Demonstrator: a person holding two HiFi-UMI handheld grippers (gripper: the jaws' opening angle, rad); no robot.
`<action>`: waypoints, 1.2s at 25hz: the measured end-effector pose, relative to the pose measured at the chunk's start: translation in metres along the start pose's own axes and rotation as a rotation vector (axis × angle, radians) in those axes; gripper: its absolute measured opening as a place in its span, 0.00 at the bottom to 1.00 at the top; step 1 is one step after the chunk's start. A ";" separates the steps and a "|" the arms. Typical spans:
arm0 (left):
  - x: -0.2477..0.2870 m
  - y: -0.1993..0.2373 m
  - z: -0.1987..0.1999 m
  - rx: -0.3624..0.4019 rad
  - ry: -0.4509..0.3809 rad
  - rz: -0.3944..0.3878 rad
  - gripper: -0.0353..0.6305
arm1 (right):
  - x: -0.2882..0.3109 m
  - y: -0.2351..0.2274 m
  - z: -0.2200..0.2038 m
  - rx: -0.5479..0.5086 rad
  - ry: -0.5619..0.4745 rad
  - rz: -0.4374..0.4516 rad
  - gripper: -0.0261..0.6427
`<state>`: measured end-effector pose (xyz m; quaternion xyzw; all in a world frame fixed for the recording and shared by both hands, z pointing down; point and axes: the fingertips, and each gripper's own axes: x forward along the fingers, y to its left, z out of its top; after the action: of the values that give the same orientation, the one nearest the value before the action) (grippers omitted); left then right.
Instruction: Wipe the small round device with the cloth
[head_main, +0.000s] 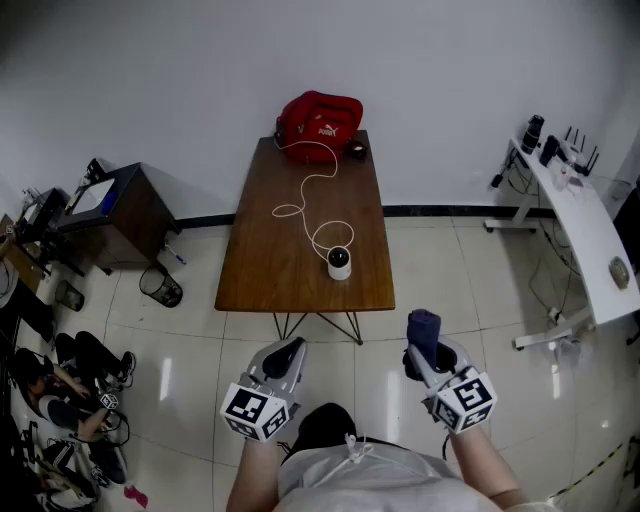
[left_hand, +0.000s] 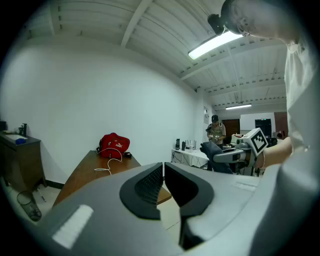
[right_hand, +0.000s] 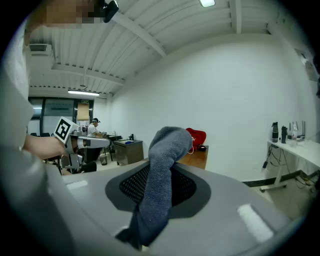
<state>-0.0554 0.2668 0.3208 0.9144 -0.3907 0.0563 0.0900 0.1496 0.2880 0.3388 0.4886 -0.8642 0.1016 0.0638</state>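
Observation:
The small round device (head_main: 339, 262), white with a black top, stands near the front edge of a brown wooden table (head_main: 262, 270); a white cable (head_main: 308, 200) runs from it toward the back. My right gripper (head_main: 423, 351) is shut on a dark blue-grey cloth (head_main: 423, 331), which stands up between its jaws (right_hand: 165, 170). My left gripper (head_main: 286, 355) is shut with nothing in it (left_hand: 163, 181). Both grippers hang over the floor in front of the table, short of the device.
A red bag (head_main: 319, 124) lies at the table's far end against the wall, with a small dark object (head_main: 356, 151) beside it. A dark cabinet (head_main: 110, 215) and a wire bin (head_main: 160, 287) stand to the left, a white desk (head_main: 585, 230) to the right. People sit at the lower left (head_main: 60, 400).

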 end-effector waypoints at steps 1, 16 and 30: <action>0.006 0.004 -0.001 -0.012 -0.004 0.000 0.06 | 0.005 -0.005 -0.003 0.000 0.015 -0.002 0.19; 0.135 0.152 -0.012 -0.145 0.011 0.004 0.06 | 0.175 -0.088 0.003 -0.032 0.173 0.020 0.19; 0.243 0.162 -0.071 -0.190 0.208 -0.193 0.05 | 0.306 -0.101 -0.066 -0.006 0.463 0.175 0.19</action>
<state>-0.0079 0.0002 0.4522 0.9244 -0.2931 0.1046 0.2207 0.0800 -0.0013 0.4780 0.3753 -0.8660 0.2134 0.2525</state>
